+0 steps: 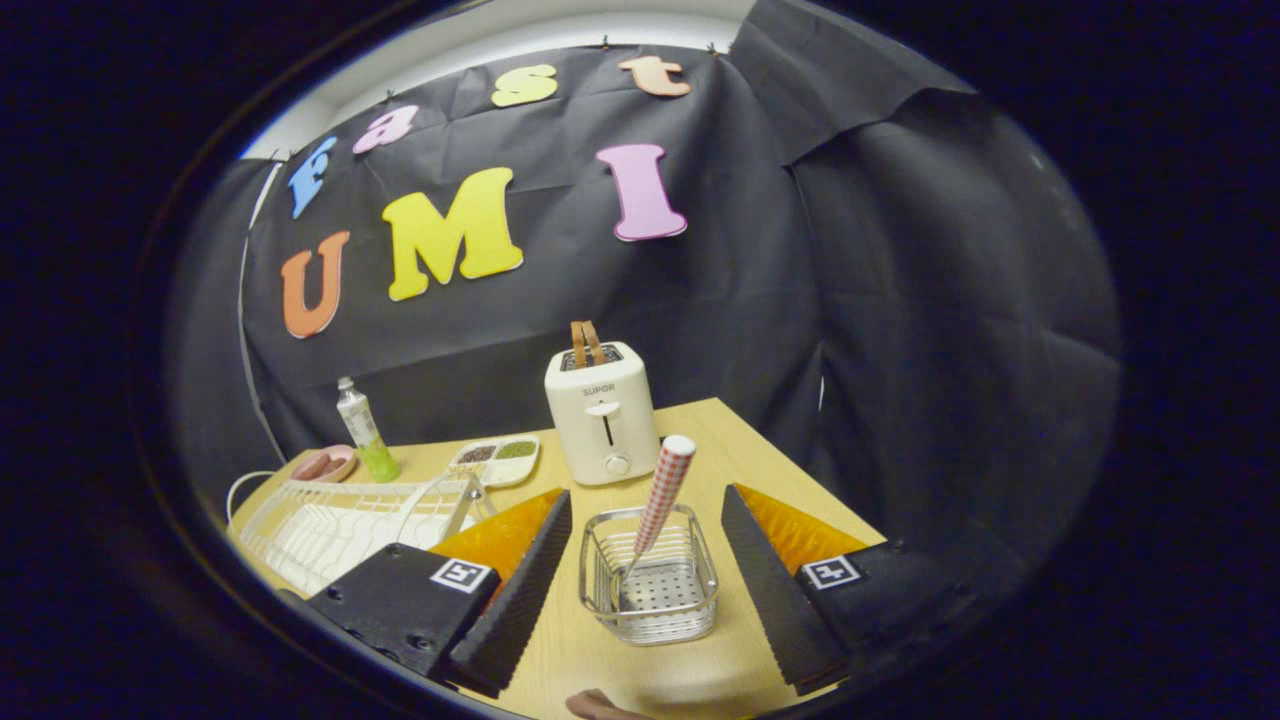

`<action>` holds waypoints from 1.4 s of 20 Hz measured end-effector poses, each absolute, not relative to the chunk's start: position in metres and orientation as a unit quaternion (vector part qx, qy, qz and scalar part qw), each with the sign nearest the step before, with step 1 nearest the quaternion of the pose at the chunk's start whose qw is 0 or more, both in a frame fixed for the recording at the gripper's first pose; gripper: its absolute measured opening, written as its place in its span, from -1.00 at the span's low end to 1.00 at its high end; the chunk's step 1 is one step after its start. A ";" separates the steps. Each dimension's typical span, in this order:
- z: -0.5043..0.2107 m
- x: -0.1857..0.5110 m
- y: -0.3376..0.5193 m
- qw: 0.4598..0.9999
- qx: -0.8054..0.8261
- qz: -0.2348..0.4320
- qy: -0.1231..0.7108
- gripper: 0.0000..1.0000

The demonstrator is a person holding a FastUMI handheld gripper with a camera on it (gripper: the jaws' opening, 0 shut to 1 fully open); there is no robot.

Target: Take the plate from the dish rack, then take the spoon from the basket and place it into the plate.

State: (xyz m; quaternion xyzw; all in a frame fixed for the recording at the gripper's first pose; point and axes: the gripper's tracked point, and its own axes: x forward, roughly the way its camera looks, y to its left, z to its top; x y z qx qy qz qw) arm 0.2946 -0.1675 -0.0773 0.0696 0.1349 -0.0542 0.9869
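Fingers of the tool (645, 590) stand wide apart and hold nothing, one on each side of a small wire basket (650, 590) that sits on the wooden surface (780, 470) between them. A spoon (660, 500) stands in that basket, bowl end down among the wires and its checked handle leaning up and slightly right, with the rounded tip above the basket rim.

Left of the basket, past the left finger, lies a white wire dish rack (340, 520); I cannot make out a plate in it, and a pale rounded rim at the very near edge of the surface may be the plate, though that is too little to be sure of. Farther off stands a white toaster (603, 412) with bread slices in its slots, then a divided tray (497, 458), a green bottle (362, 430) and a pink bowl (325, 464) to the far left.

The step in hand looks to be the spoon pick. To do it well, rise to the upper handle, clear of the rim, centre it between the fingers, close firmly, then lift along the handle's lean so the bowl does not snag the wire.
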 end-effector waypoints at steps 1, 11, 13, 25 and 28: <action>-0.080 0.299 -0.167 0.987 0.078 -0.044 0.136 0.72; -0.072 0.305 -0.168 0.991 0.065 -0.039 0.111 -0.69; -0.063 0.307 -0.169 0.994 0.044 -0.046 0.094 -0.69; 0.059 0.206 -0.121 0.999 -0.030 -0.043 -0.006 -0.69; 0.090 0.170 -0.106 0.998 -0.040 -0.047 -0.025 -0.70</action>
